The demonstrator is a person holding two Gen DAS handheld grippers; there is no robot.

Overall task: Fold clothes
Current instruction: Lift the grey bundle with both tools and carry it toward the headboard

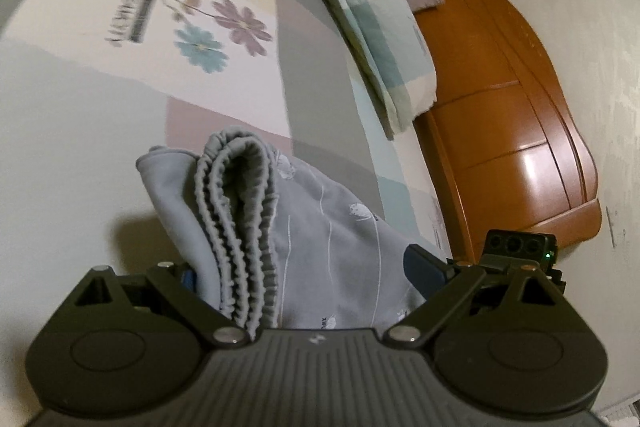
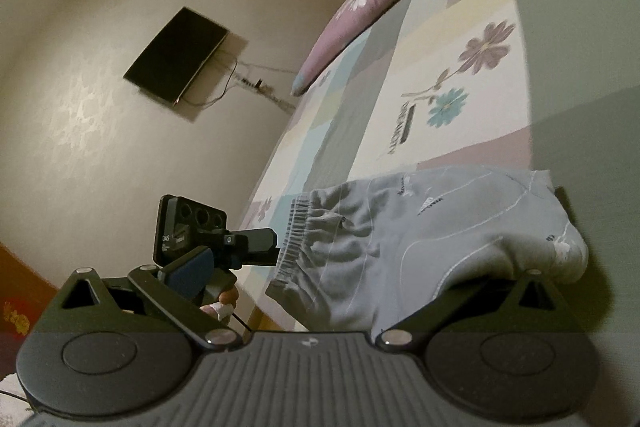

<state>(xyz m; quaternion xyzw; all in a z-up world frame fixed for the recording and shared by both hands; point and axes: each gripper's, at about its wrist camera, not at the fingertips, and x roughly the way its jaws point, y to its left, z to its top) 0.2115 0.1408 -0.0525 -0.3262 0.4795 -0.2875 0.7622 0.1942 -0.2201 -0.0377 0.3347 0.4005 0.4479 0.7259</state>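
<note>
The big bed [image 1: 80, 147] with its flower sheet [image 1: 224, 27] lies under me, and a folded blanket [image 1: 368, 11] sits far off by the wooden headboard [image 1: 520, 131]. My grey pants [image 1: 320, 227] lie bunched at the near edge of the bed. My left claw [image 1: 312, 267] has its fingers spread apart with the stretchy waistband [image 1: 240, 211] between them. I cannot tell if my right claw [image 2: 360, 267] is pinching, because cloth hides one finger. I think I am in the middle of a fold. Next I should squeeze both sides and lay the pants flat.
</note>
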